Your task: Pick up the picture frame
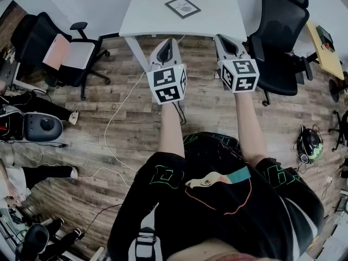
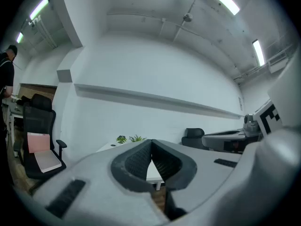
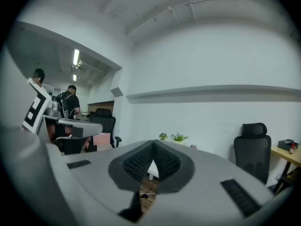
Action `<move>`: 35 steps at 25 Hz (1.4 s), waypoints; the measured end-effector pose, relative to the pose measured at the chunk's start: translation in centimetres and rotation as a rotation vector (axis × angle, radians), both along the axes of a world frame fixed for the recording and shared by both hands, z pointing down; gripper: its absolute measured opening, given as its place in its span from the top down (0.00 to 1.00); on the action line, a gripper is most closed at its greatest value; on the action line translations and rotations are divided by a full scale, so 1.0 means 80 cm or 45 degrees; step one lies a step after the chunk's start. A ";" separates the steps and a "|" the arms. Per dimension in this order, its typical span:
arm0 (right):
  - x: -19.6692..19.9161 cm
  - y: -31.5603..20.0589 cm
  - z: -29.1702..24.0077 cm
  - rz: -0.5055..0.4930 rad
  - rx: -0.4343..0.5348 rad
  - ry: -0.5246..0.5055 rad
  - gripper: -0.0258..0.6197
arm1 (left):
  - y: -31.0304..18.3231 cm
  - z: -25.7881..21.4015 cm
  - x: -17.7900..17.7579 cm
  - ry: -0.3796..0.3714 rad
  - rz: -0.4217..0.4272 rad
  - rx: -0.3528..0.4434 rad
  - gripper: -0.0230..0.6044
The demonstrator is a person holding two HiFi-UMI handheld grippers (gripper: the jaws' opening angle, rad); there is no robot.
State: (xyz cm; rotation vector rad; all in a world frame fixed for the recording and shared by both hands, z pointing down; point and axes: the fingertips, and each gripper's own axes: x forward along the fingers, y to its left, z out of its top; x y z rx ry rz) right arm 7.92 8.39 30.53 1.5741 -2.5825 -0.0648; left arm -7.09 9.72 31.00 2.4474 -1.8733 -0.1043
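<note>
Left gripper (image 1: 168,43): clenched on nothing, held level short of the table, probably only approaching.
Picture frame (image 1: 182,7): flat on the white table (image 1: 141,20), ahead of the 2 grippers, untouched.
Right gripper (image 1: 223,38): likewise clenched, empty, level; must open before any grasp.

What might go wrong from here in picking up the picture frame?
The left hand-held gripper and the right hand-held gripper are shut; arriving so, they may push the picture frame instead of gripping it. The frame seems to lie flat on the white table, so an edge may be hard to catch. A white cable crosses the floor ahead: possible trip.
</note>
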 end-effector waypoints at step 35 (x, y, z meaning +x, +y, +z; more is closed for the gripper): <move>0.023 -0.005 0.014 0.047 -0.056 -0.040 0.95 | -0.005 0.019 0.004 0.013 0.002 -0.061 0.95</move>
